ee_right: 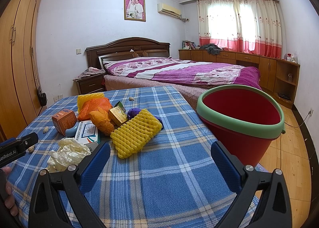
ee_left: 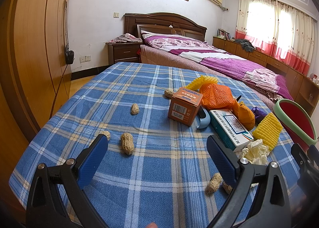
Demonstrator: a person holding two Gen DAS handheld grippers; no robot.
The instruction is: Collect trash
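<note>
Trash pile [ee_left: 219, 112] sits at your left gripper's [ee_left: 157, 152] 1 o'clock — both jaws apart, empty; right gripper [ee_right: 160, 160], six peanuts [ee_left: 127, 143], one bucket [ee_right: 239, 120].

Black tool [ee_left: 157, 156] frames, blue pads [ee_right: 95, 168], silver screws.

Scattered tan peanut shells [ee_left: 127, 143] lie on the blue plaid counter [ee_left: 139, 168] — beside them a crumpled cream tissue [ee_right: 67, 153], yellow foam fruit net [ee_right: 134, 133], orange cardboard box [ee_left: 184, 106] and white-teal medicine carton [ee_left: 231, 129]; a red green-rimmed bucket [ee_right: 242, 120] stands upright at the right edge.
</note>
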